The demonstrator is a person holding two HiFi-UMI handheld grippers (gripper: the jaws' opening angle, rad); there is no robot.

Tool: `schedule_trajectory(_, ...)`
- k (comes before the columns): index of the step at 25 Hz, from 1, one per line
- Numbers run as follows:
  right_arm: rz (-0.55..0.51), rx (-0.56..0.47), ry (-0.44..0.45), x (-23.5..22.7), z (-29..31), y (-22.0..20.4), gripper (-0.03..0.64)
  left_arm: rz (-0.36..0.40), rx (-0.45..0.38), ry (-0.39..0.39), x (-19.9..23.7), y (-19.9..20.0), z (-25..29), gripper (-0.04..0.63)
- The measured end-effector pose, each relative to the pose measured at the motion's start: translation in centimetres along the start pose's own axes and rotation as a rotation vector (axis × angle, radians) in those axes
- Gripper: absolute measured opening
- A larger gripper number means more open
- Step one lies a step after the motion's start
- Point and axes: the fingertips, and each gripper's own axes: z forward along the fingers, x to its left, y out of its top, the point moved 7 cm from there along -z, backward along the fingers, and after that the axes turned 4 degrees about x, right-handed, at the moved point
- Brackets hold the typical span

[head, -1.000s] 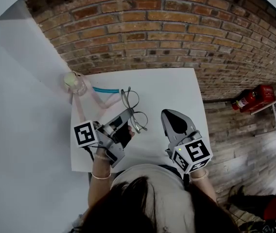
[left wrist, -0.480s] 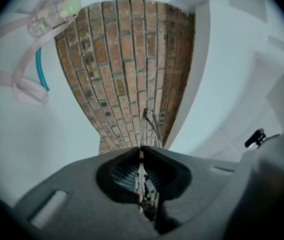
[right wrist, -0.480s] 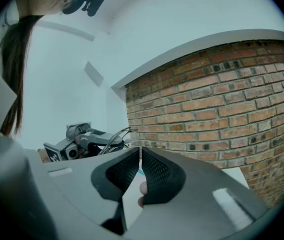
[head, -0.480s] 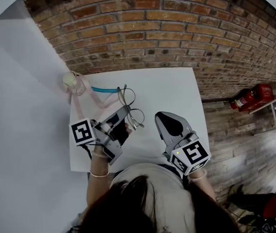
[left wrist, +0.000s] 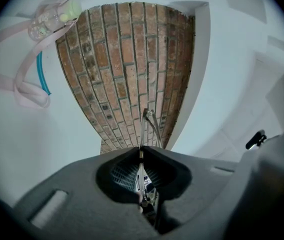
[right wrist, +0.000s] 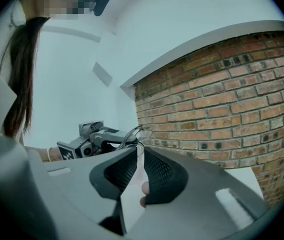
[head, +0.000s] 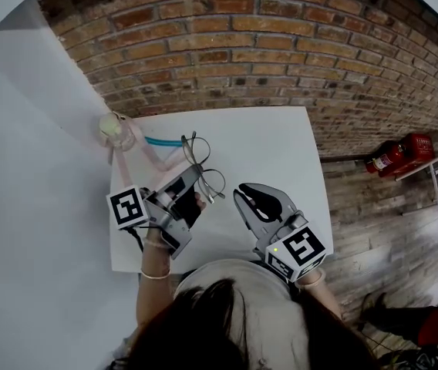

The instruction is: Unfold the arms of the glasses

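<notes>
White tabletop [head: 273, 145] meets a brick wall [head: 281, 45] in the head view. The wire-framed glasses [head: 210, 180] lie left of centre, their long axis running up the frame towards the wall. The left gripper [head: 197, 175] pinches their lower end. The right gripper [head: 243, 195] hovers just right of them. A green-capped bottle [head: 115, 127] stands at the upper left corner.

In the left gripper view, the jaws are clamped on thin metal of the glasses, and a wire part [left wrist: 146, 121] rises straight up at centre.

In the right gripper view, the jaws sit nearly together with only a slit between them, holding nothing. The glasses [right wrist: 134, 133] show just beyond their tips.
</notes>
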Motion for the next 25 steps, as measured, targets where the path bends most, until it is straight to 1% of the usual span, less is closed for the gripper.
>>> schedule_trajectory(12, -0.015, 0.021, 0.078, 1.4, 0.9, -0.6, 0.048, 0.004, 0.002, -0.01, 0.0, 0.4, 0.2, 0.023)
schedule_trajectory(25, -0.028, 0.034, 0.089, 1.9, 1.2, -0.8, 0.046, -0.005, 0.026, -0.027, -0.3, -0.3, 0.9, 0.023)
